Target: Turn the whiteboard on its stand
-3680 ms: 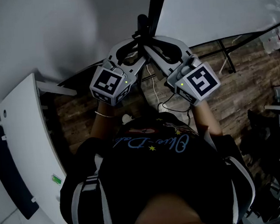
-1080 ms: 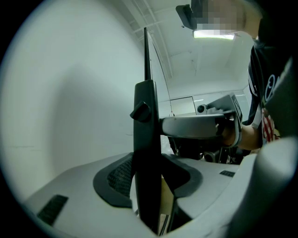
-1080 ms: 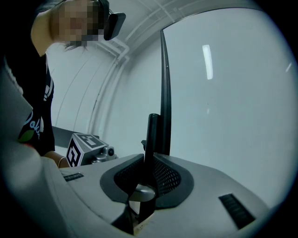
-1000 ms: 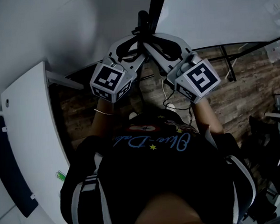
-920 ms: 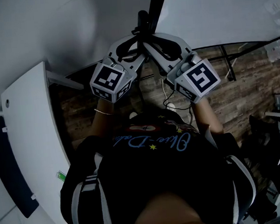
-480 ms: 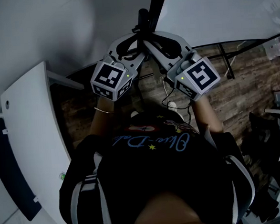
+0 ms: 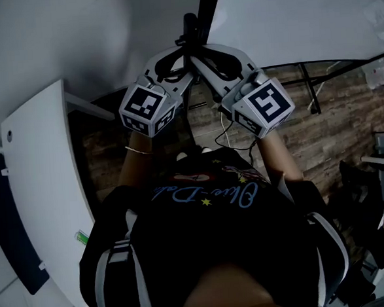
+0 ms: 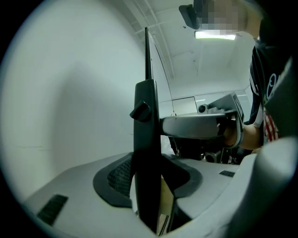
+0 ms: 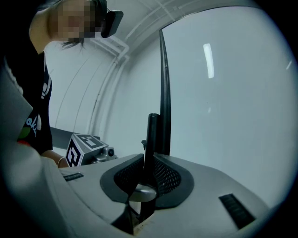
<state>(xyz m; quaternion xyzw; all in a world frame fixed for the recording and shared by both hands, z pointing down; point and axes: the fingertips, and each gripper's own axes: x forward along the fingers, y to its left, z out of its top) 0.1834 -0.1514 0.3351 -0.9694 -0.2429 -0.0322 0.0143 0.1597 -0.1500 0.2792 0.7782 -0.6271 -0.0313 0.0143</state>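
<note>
Stand post upright at centre, between jaws of left gripper and right gripper, one closing in from each side. Whiteboard behind post, spreading right. Cable on floor below grippers. Panel far left.

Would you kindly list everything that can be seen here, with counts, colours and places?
whiteboard: one, white with a black edge, top, upright on its stand
stand post: one, black, top centre, between both grippers' jaws
stand legs: black bars, count unclear, on the floor at right
cable: count unclear, on the floor between the forearms
white panel: one, white, along the left edge
floor: wood-patterned brown, below the board
shirt: one, black, bottom centre
left gripper: one, grey, closed on the stand post
right gripper: one, grey, closed on the stand post
</note>
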